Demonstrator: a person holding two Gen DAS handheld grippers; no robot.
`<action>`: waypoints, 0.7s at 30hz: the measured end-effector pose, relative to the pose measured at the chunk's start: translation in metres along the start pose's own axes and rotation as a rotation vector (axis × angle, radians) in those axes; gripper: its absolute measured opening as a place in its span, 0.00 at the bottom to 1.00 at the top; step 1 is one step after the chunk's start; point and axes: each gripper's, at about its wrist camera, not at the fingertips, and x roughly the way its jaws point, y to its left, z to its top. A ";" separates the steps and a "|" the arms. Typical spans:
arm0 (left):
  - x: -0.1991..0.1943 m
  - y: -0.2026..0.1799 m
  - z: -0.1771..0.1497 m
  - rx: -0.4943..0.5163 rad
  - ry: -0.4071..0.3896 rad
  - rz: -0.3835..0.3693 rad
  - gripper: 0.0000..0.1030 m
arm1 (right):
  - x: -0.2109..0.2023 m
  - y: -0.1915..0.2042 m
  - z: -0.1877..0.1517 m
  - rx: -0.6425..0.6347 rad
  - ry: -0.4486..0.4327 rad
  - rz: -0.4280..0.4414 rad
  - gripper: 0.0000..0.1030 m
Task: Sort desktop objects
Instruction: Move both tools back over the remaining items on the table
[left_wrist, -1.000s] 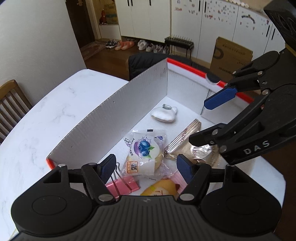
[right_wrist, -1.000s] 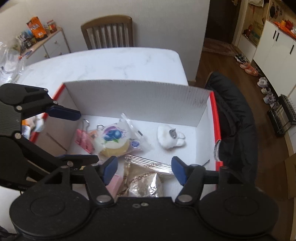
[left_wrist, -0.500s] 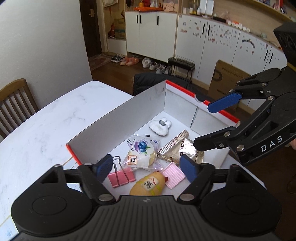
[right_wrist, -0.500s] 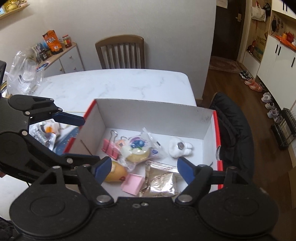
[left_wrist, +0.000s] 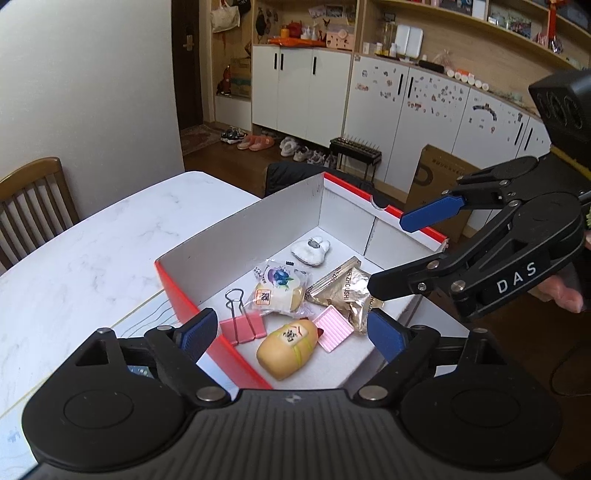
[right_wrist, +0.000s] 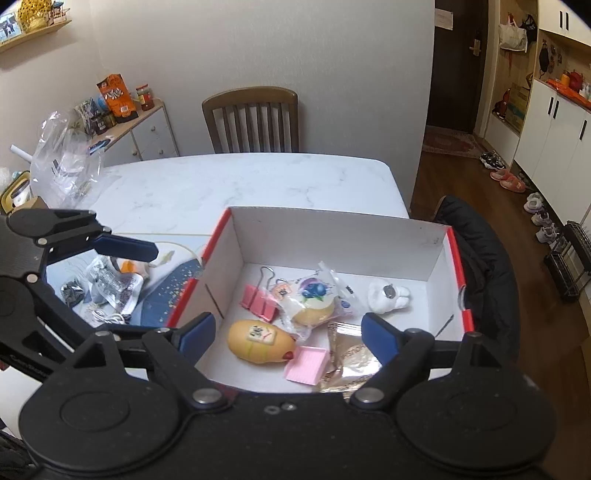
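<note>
A red-rimmed white box (left_wrist: 207, 254) (right_wrist: 332, 236) stands on the marble table. In it lie a pink binder clip (left_wrist: 243, 326) (right_wrist: 258, 301), a blueberry snack pack (left_wrist: 279, 288) (right_wrist: 314, 299), a yellow squishy toy (left_wrist: 288, 347) (right_wrist: 258, 341), a pink ridged piece (left_wrist: 334, 326) (right_wrist: 306, 365), a gold foil packet (left_wrist: 347, 291) (right_wrist: 351, 363) and a white plush (left_wrist: 310, 249) (right_wrist: 388, 295). My left gripper (left_wrist: 291, 332) is open and empty above the box's near end. My right gripper (right_wrist: 288, 332) is open and empty above the box's near side.
Left of the box, in the right wrist view, lie crumpled wrappers (right_wrist: 110, 284), a white cable (right_wrist: 107, 317) and a blue mat (right_wrist: 170, 291). A clear plastic bag (right_wrist: 66, 162) sits farther back. A wooden chair (right_wrist: 255, 118) stands behind the table, a black jacket (right_wrist: 480, 251) beside the box.
Both grippers have pulled up and back from the box, so more of the box, its contents and the room shows. Both stay open and empty.
</note>
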 end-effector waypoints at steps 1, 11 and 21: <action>-0.003 0.002 -0.003 -0.005 -0.004 0.001 0.86 | -0.001 0.003 -0.001 0.005 -0.004 0.000 0.84; -0.035 0.028 -0.036 -0.061 -0.029 0.022 1.00 | 0.002 0.039 -0.004 0.033 -0.030 -0.003 0.87; -0.064 0.058 -0.068 -0.108 -0.034 0.036 1.00 | 0.010 0.085 -0.008 0.041 -0.029 0.001 0.87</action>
